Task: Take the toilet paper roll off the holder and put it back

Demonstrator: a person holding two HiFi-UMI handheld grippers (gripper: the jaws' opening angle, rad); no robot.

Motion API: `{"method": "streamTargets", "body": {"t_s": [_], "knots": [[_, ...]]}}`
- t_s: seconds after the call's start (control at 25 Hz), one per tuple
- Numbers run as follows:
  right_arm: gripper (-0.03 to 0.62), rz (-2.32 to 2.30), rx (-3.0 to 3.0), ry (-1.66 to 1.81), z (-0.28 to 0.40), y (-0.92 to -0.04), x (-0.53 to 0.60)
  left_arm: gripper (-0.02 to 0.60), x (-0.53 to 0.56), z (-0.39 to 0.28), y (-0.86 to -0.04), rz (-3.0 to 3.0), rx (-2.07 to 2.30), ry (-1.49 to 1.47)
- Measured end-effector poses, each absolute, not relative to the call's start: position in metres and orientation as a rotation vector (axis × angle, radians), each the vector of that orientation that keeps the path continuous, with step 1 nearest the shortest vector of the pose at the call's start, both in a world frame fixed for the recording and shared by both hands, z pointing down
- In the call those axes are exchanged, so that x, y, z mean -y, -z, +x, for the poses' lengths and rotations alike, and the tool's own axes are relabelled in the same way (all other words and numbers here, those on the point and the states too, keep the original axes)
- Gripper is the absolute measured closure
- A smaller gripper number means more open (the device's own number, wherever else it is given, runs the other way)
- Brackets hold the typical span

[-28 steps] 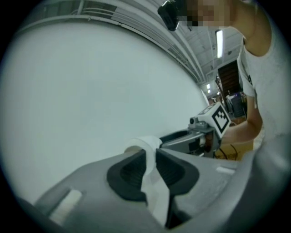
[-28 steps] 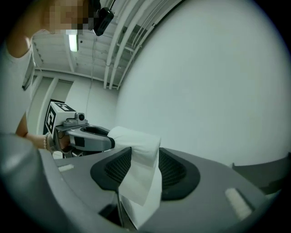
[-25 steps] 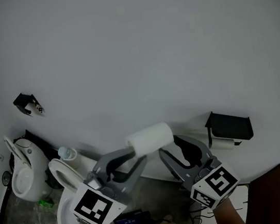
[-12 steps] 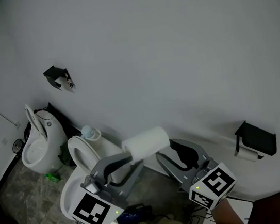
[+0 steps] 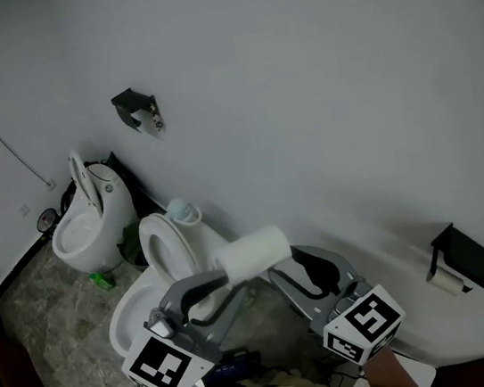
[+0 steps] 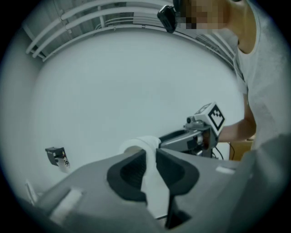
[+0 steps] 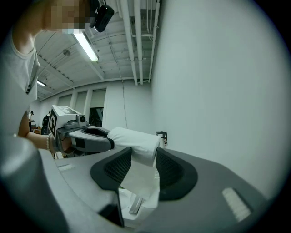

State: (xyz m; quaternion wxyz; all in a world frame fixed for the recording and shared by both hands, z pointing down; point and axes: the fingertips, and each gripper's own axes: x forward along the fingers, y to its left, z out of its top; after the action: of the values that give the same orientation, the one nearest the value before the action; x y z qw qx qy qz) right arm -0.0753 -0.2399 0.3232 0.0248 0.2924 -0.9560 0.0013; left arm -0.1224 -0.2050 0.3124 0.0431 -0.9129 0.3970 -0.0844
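Grey bathroom wall fills the head view. The white toilet paper roll [image 5: 253,254] spans level between left gripper [image 5: 226,279] and right gripper [image 5: 286,261], with the empty black holder [image 5: 137,110] well beyond the left jaws.

Left gripper view: jaws nearly together, pinching the roll's soft wall.

Right gripper view: jaws clamp its other end.

Squeeze lightly and keep the roll level.

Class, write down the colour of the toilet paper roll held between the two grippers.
Plain white. The toilet paper roll shows best in the head view.
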Motion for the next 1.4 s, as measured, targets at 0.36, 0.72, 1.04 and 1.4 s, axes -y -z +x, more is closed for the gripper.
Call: {"method": "streamTargets", "body": {"t_s": [0.36, 0.72, 1.04, 1.4], "knots": [[0.419, 0.879, 2.956, -0.022, -0.083, -0.328, 0.236, 0.517, 0.200, -0.130, -0.316, -2.784, -1.241, 0.272], [0.419, 0.991, 2.935, -0.004, -0.053, -0.320, 0.237, 0.517, 0.205, -0.102, -0.310, -2.809, -1.130, 0.270], [0.419, 1.212, 2.876, 0.022, -0.013, -0.304, 0.240, 0.517, 0.214, -0.066, -0.294, -2.827, -0.933, 0.245], [0.419, 1.538, 2.719, 0.093, 0.059, -0.292, 0.224, 0.517, 0.211, 0.001, -0.286, -2.874, -0.613, 0.192]]}}
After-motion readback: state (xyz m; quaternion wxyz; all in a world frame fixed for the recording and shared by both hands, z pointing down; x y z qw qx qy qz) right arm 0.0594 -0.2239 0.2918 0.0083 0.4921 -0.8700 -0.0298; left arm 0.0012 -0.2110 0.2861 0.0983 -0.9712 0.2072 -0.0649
